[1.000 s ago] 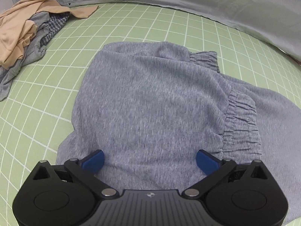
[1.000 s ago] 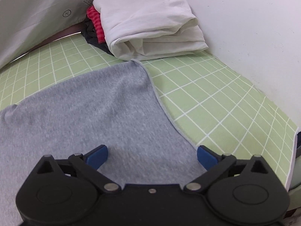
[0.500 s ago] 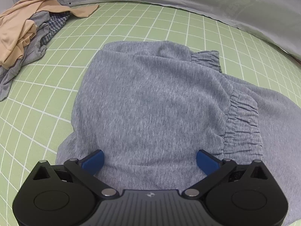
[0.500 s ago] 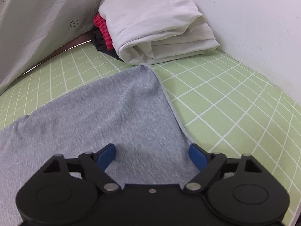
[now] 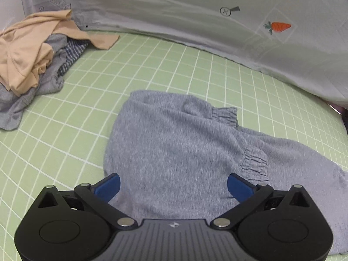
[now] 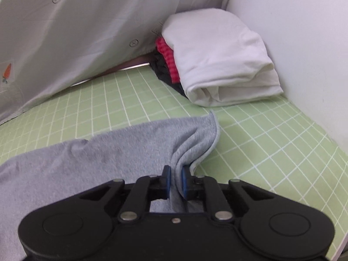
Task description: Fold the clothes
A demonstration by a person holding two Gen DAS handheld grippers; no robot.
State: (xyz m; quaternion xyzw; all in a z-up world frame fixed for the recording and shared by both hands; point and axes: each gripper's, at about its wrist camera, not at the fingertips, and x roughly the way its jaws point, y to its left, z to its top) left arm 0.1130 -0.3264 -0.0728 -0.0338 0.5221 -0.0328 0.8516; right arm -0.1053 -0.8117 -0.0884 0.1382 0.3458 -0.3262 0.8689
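Since the frames a moment ago the right claw (image 6: 175, 181) has gone from spread wide over flat cloth to pressed together on a gathered ridge of the grey garment (image 5: 180, 152), close to its hemmed edge (image 6: 214, 139), and the cloth ahead of it now rises in pulled folds instead of lying smooth. Over the same span the left wrist view has pulled back and tipped up, so the garment sits lower in it and more of the backdrop cloth (image 5: 195, 21) shows; the left claw (image 5: 174, 183) remains spread, its blue pads either side of the fabric and gripping nothing. I judge from this that one end of the garment is now taken up for a fold, with the other end merely hovered over. It is soft heathered grey knit lying on the green gridded mat (image 5: 152, 65), with two elastic gathered bands (image 5: 254, 163) showing in the left view where layers overlap, which suggests trousers or shorts lying partly doubled. A loose heap of beige and checked clothes (image 5: 28, 58) lies at the far left, and a folded stack topped by white cloth (image 6: 219, 61) sits in the far right corner, just beyond the garment's hem.
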